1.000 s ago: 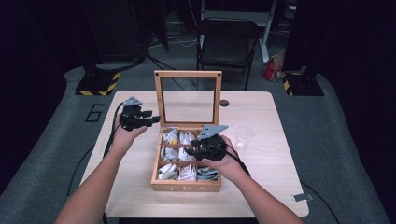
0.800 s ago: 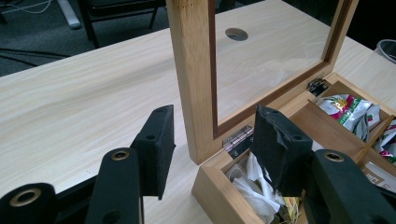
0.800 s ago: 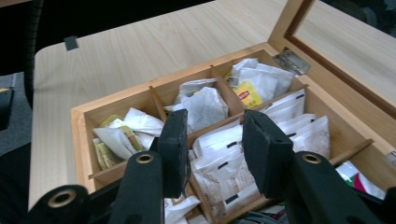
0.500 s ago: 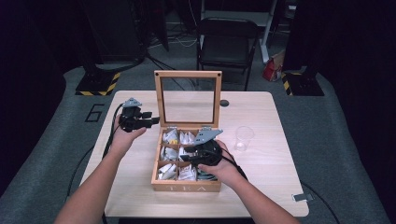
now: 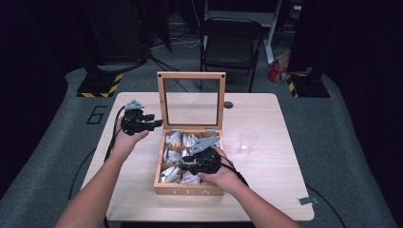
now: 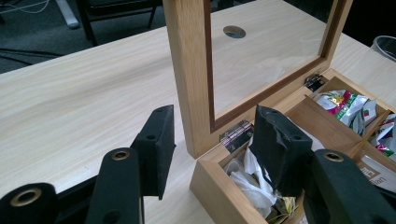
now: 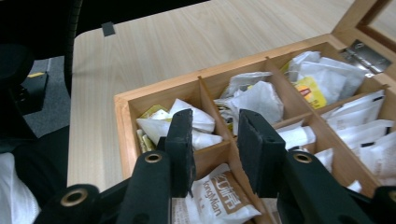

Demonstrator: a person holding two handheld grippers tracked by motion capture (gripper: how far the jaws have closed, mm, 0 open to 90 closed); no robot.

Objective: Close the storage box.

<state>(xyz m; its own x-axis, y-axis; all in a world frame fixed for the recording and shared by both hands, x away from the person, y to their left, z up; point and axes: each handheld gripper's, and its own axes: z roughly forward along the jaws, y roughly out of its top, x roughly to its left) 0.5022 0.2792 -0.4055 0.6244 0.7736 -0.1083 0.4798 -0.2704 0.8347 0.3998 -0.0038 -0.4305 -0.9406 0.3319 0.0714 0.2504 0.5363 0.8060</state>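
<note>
Right gripper [image 7: 215, 149] fingers narrowing, apart over tea box [image 7: 122, 126] divider; left gripper [image 6: 212, 154] fingers apart astride corner

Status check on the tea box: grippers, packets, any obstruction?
Left gripper open, straddling the tea box back corner. Right gripper jaws just closing over the tea bags, nothing gripped. Upright lid beside left gripper.

Tea box [image 5: 190, 190] mid-table [image 5: 142, 199] — cup [image 5: 248, 140] right, packets [image 7: 261, 100] inside.
</note>
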